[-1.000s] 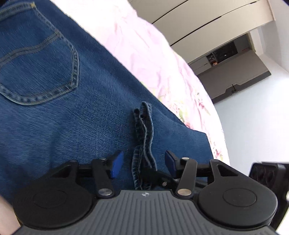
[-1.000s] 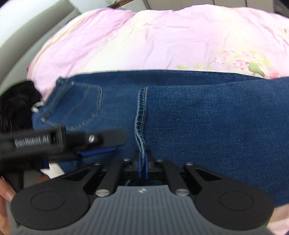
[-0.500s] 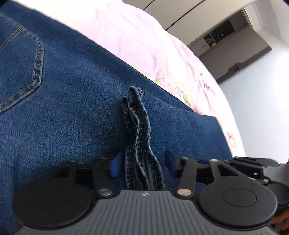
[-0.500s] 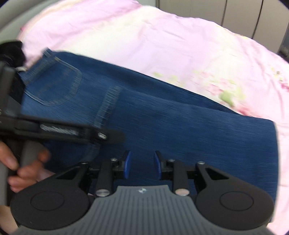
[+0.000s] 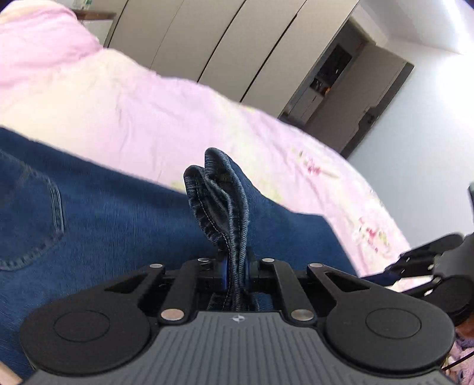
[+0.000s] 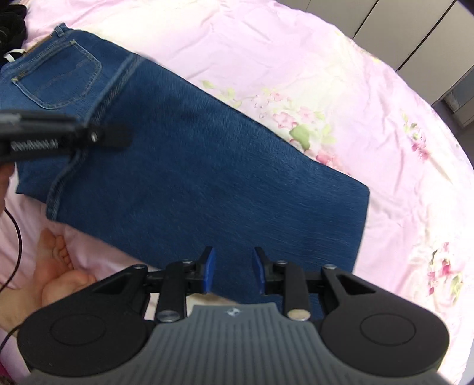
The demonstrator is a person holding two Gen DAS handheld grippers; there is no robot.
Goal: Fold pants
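Blue jeans (image 6: 207, 165) lie folded on a pink bedsheet (image 6: 326, 88), back pocket (image 6: 59, 80) at the upper left. In the left wrist view my left gripper (image 5: 237, 268) is shut on a bunched, stitched edge of the jeans (image 5: 220, 189), which stands up from between the jaws above the flat denim (image 5: 89, 222). The right wrist view shows that same left gripper (image 6: 97, 137) at the stitched edge near the pocket. My right gripper (image 6: 232, 271) hovers over the near edge of the jeans, open, with nothing between its blue pads (image 6: 209, 269).
A bare foot (image 6: 56, 266) and a black cable (image 6: 16, 237) lie on the sheet at the lower left. A dark bundle (image 6: 11, 17) sits at the top left corner. Wardrobe doors (image 5: 237, 44) stand beyond the bed. The right gripper's body (image 5: 429, 260) shows at the right edge.
My left gripper closed on the stitched edge and lifted it. My right gripper let go of the stitched edge, opened, and rose away to the right over the jeans.
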